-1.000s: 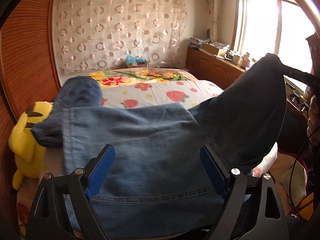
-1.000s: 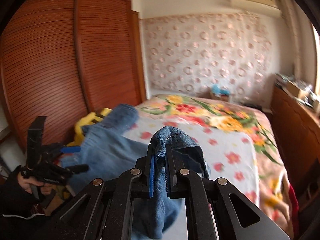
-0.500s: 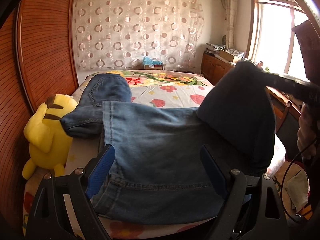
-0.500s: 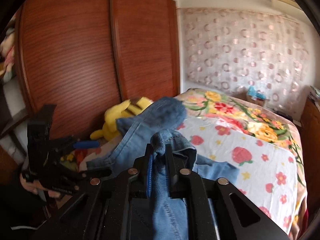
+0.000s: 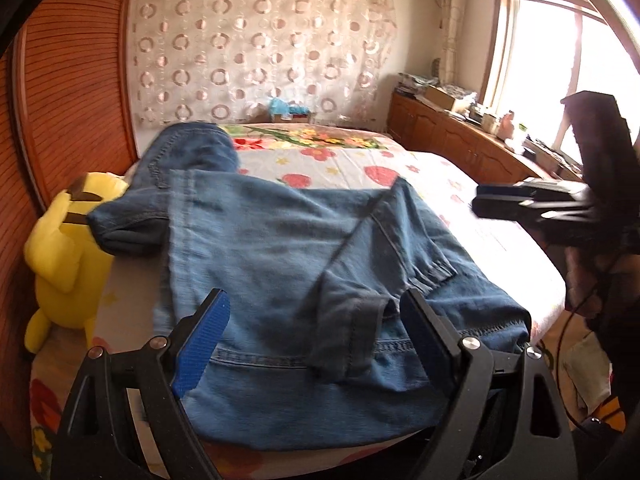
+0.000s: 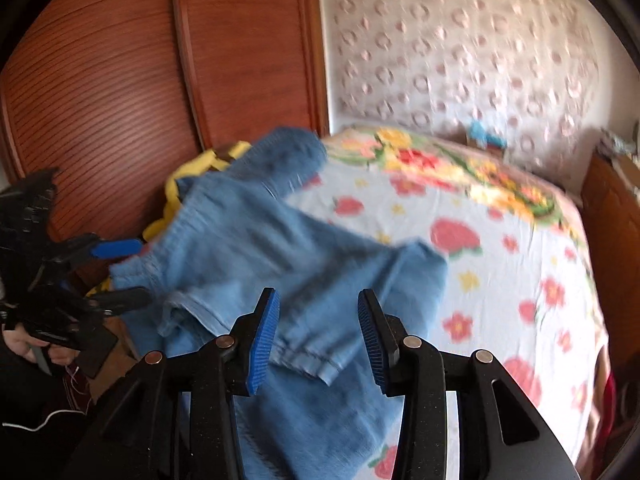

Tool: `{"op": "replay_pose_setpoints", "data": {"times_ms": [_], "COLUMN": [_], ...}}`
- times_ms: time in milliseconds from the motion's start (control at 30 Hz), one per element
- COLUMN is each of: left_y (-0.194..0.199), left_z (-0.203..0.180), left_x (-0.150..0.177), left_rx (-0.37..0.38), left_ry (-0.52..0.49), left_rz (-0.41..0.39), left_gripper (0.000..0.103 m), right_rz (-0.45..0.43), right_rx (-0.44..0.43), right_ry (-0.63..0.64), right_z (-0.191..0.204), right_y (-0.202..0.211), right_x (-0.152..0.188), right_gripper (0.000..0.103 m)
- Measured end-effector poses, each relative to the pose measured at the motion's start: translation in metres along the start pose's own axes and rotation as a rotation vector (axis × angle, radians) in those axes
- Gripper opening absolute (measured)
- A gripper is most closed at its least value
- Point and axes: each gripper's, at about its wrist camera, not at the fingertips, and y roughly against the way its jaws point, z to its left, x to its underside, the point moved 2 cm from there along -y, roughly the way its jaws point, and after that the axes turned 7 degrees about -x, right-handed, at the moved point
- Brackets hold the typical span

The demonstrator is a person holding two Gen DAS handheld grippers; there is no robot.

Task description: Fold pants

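Blue denim pants [image 5: 280, 264] lie on the flowered bed [image 5: 460, 188], one leg laid back across the rest with its hem [image 5: 348, 340] near the front edge. My left gripper [image 5: 312, 332] hovers open over that hem, nothing between its blue pads. In the right wrist view the pants [image 6: 288, 264] lie spread below my right gripper [image 6: 316, 328], whose jaws are opening and stand apart with no cloth pinched between them. The right gripper [image 5: 520, 204] also shows at the right of the left wrist view, above the bed and clear of the denim.
A yellow plush toy [image 5: 68, 248] sits at the bed's left edge against a wooden wardrobe [image 6: 120, 80]. A low wooden cabinet [image 5: 460, 140] with clutter runs under the window on the right. A hand [image 6: 32, 344] holds the left gripper [image 6: 100, 272].
The right gripper held the pant leg up, carried it over the pants and has let it go. The leg now lies folded on the denim. The left gripper stayed open.
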Motion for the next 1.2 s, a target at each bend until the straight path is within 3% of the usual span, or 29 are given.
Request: {"op": "replay_pose_setpoints", "data": {"times_ms": [133, 333, 433, 467, 500, 533, 700, 900, 1033, 1200], "left_y": [-0.011, -0.028, -0.026, -0.024, -0.021, -0.017, 0.019, 0.054, 0.053, 0.036], "left_z": [-0.012, -0.016, -0.015, -0.015, -0.014, -0.015, -0.014, -0.011, -0.01, 0.004], "left_x": [0.008, 0.018, 0.017, 0.016, 0.016, 0.014, 0.0, -0.011, -0.006, 0.009], "left_rx": [0.017, 0.013, 0.022, 0.026, 0.03, 0.038, 0.061, 0.079, 0.065, 0.041], "left_ry": [-0.049, -0.09, -0.091, -0.094, -0.093, -0.092, -0.073, -0.036, -0.037, -0.003], "left_rz": [0.026, 0.075, 0.063, 0.059, 0.052, 0.044, -0.03, -0.089, -0.071, -0.011], "left_gripper": [0.076, 0.03, 0.021, 0.02, 0.019, 0.019, 0.019, 0.019, 0.019, 0.019], "right_rz": [0.069, 0.153, 0.182, 0.187, 0.189, 0.197, 0.102, -0.079, -0.11, -0.065], "right_rx": [-0.016, -0.039, -0.058, -0.065, -0.079, -0.097, -0.134, -0.147, -0.162, -0.149], "right_ry": [-0.063, -0.142, -0.156, -0.154, -0.149, -0.145, -0.077, 0.008, 0.057, 0.11], "right_z": [-0.012, -0.02, -0.02, -0.019, -0.018, -0.018, -0.006, 0.028, 0.059, 0.091], "right_y": [-0.028, -0.057, -0.064, -0.066, -0.069, -0.073, -0.044, -0.005, -0.017, -0.074], "right_x": [0.007, 0.013, 0.009, 0.005, 0.002, -0.004, -0.047, -0.13, -0.168, -0.19], "right_gripper": [0.043, 0.043, 0.042, 0.037, 0.014, 0.006, 0.003, 0.003, 0.003, 0.002]}}
